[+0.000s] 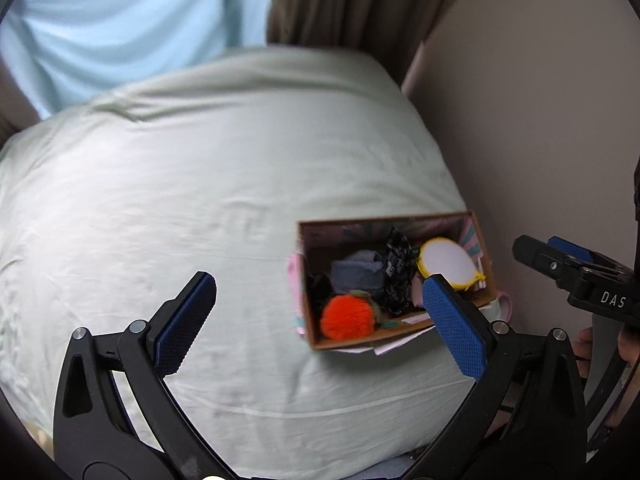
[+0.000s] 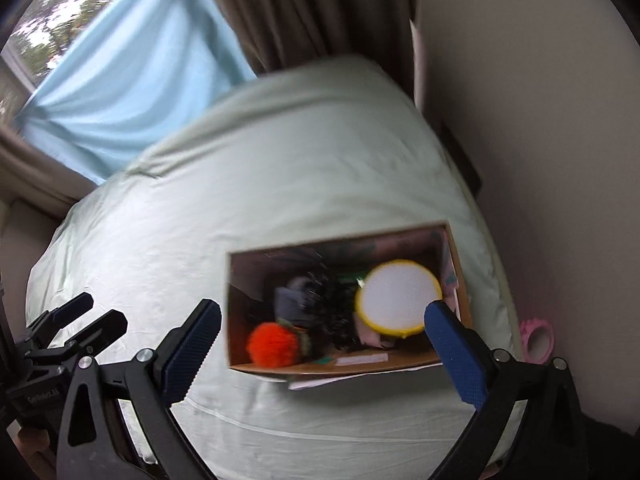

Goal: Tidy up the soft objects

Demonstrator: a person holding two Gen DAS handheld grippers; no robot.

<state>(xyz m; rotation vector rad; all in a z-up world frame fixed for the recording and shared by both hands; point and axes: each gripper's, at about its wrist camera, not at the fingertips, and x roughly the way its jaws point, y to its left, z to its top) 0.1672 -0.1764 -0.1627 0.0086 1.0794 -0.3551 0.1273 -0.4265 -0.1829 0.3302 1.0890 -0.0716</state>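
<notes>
A cardboard box (image 1: 478, 236) (image 2: 456, 248) lies on the pale green bed near its right side. Inside it are an orange pompom (image 1: 347, 317) (image 2: 273, 345), a grey soft roll (image 1: 357, 274) (image 2: 289, 302), a black patterned cloth (image 1: 397, 270) (image 2: 334, 300) and a round white pad with a yellow rim (image 1: 445, 260) (image 2: 396, 295). My left gripper (image 1: 320, 312) hangs open above the bed, its right finger over the box's near corner. My right gripper (image 2: 322, 332) stands open over the box, nothing held.
The bed sheet (image 1: 180, 184) (image 2: 280, 168) stretches wide to the left of the box. A blue curtain (image 2: 132, 80) and brown drapes (image 1: 360, 0) hang behind. A wall runs along the right. A pink roller (image 2: 538, 338) lies beside the bed.
</notes>
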